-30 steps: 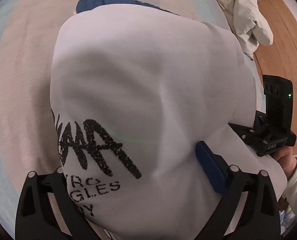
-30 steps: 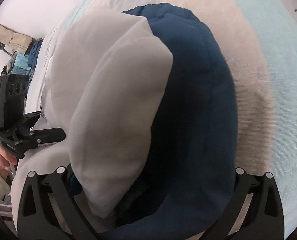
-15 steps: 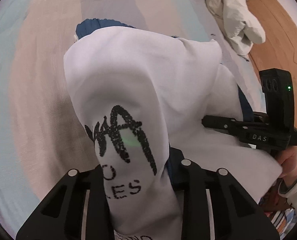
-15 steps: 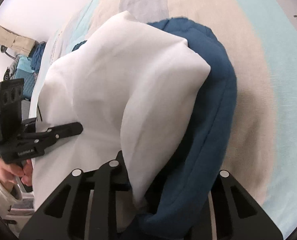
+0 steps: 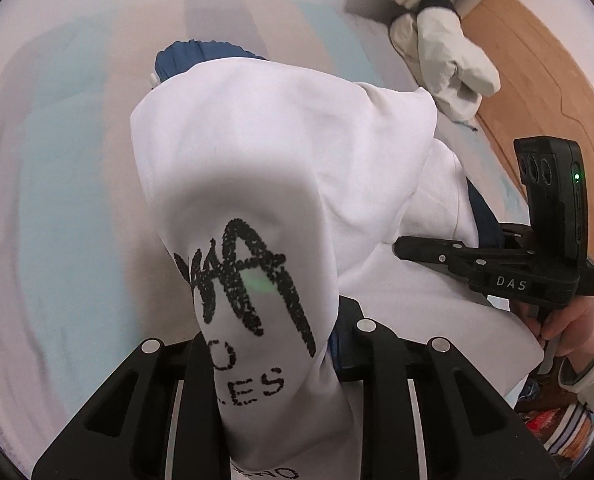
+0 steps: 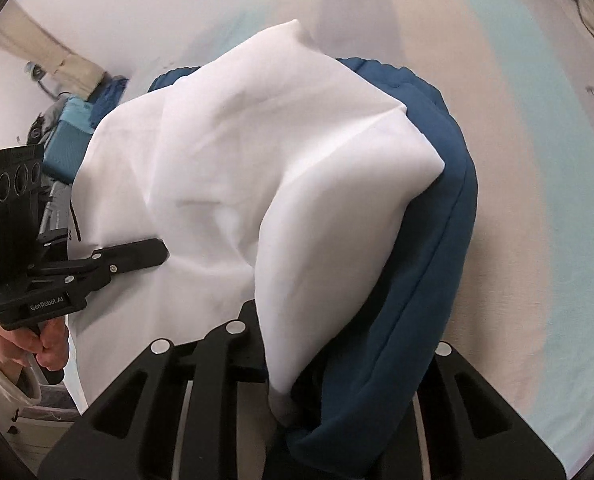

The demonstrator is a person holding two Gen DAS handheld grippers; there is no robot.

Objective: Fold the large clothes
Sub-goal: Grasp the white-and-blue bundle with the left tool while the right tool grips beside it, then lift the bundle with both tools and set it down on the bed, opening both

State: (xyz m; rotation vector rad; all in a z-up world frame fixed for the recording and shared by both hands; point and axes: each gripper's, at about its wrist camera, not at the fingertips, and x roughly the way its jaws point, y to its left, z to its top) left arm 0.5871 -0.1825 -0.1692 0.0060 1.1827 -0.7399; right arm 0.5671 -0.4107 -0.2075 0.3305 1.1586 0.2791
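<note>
In the left wrist view, the left gripper (image 5: 273, 360) has its jaws drawn in narrow around a bunched fold of the white garment (image 5: 281, 152), and the cloth is pinched between them. The fabric carries black printed lettering (image 5: 253, 280) right above the jaws (only fragments of the words can be read). From the grip the garment stretches up and away over the pale striped bed cover (image 5: 57, 200), with a dark blue lining (image 5: 185, 56) peeking out at its far edge. To the right, the right gripper (image 5: 401, 246) reaches in from the side, its tip against the same white cloth, and the person's hand (image 5: 569, 328) in a light sleeve grips its handle. A cream-coloured piece of clothing (image 5: 445, 64) lies at the far end of the bed, beside a wooden panel (image 5: 537, 92).

In the right wrist view, the right gripper (image 6: 293, 364) is likewise closed narrow, clamping a corner where the white garment (image 6: 257, 160) and its dark blue lining (image 6: 429, 260) meet. The cloth hangs lifted off the bed cover (image 6: 537, 160). At the left, the left gripper (image 6: 159, 254) touches the white fabric, held by a hand (image 6: 37, 344). A heap of blue clothes (image 6: 81, 128) sits behind it.
</note>
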